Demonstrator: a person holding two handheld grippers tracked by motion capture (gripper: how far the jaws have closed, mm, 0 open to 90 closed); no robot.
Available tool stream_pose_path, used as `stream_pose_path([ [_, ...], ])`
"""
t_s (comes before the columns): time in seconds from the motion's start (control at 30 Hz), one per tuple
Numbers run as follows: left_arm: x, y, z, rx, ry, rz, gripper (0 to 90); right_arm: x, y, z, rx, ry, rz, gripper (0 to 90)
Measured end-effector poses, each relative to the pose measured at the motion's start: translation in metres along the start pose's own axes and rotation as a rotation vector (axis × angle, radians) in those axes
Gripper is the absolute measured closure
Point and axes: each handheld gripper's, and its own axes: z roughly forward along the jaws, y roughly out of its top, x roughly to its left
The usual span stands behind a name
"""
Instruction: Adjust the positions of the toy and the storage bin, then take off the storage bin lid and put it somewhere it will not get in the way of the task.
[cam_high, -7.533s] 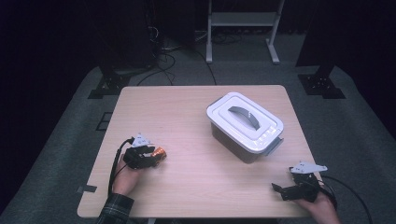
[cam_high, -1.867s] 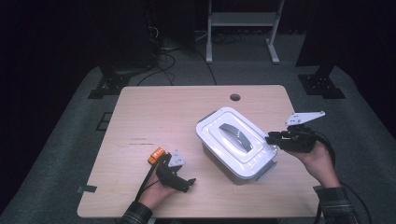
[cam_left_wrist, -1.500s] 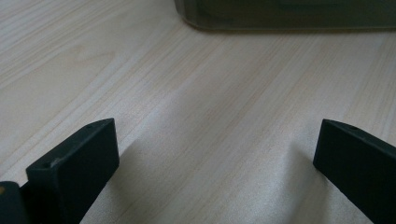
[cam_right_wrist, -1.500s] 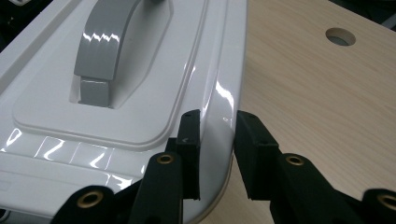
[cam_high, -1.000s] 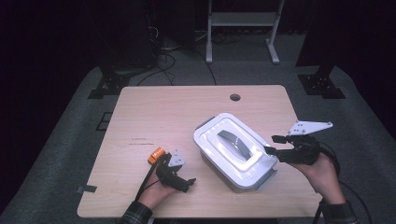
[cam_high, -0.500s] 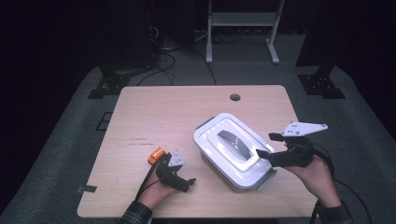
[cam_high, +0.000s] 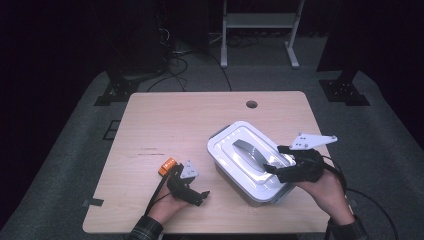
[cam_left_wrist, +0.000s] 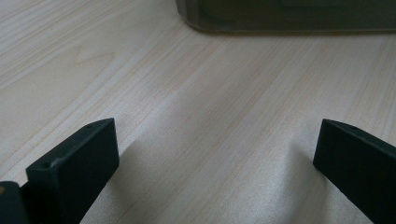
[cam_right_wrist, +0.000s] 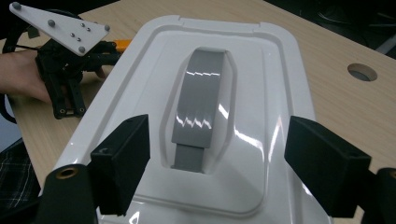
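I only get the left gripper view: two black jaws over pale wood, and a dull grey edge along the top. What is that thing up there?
Observer: It is the side of a white lidded box that sits on the table.
Operator: Does the box have anything to lift it by?
Observer: Yes, a grey handle lies in a hollow in the middle of the lid.
Operator: Where is the other gripper?
Observer: The right gripper is over the lid. Its jaws have just been opening, they stand either side of the handle's near end, and they grip nothing.
Operator: Is there anything else on the table?
Observer: There is a round hole in the table top, near the far edge.
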Motion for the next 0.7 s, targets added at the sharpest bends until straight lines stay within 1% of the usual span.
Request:
stream_pose_path([
  [0.13,0.0,0.0,0.0,-0.001,0.0,0.0,0.0,0.004,0.002,0.006,0.004,0.008,-0.013,21.4],
  [0.37,0.0,-0.001,0.0,-0.001,0.0,-0.001,0.0,0.01,0.005,0.017,0.009,0.014,-0.023,21.4],
  [0.53,0.0,-0.001,-0.001,-0.001,0.0,-0.002,0.0,0.012,0.006,0.023,0.007,0.022,-0.015,21.5],
  [0.7,0.0,-0.001,-0.001,-0.001,0.0,-0.002,0.0,0.014,0.007,0.028,0.009,0.017,-0.015,22.5],
])
